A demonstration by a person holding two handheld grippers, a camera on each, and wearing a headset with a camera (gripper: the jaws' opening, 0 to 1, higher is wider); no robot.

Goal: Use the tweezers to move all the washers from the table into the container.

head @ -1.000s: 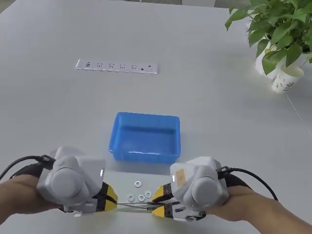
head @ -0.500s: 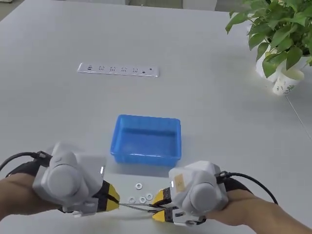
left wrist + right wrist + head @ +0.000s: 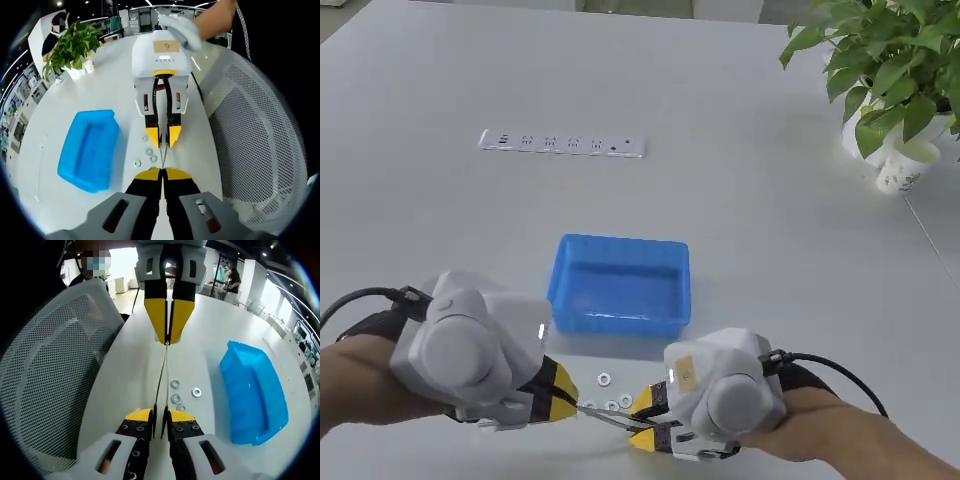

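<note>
Thin metal tweezers span the gap between my two grippers, low over the table's near edge. My left gripper is shut on their pointed end. My right gripper is shut on their two-legged end. Several small steel washers lie on the table just beyond the tweezers, with one more washer slightly farther off; they also show as washers and washers. The blue container stands empty behind them, seen too as container and container.
A white power strip lies far back on the white table. A potted plant in a white cup stands at the far right. A grey mesh chair sits at the table's near edge.
My left gripper has shifted right and a little away from me, closing the gap to the right gripper. The tweezers between them now slant. Washers and container have not moved.
</note>
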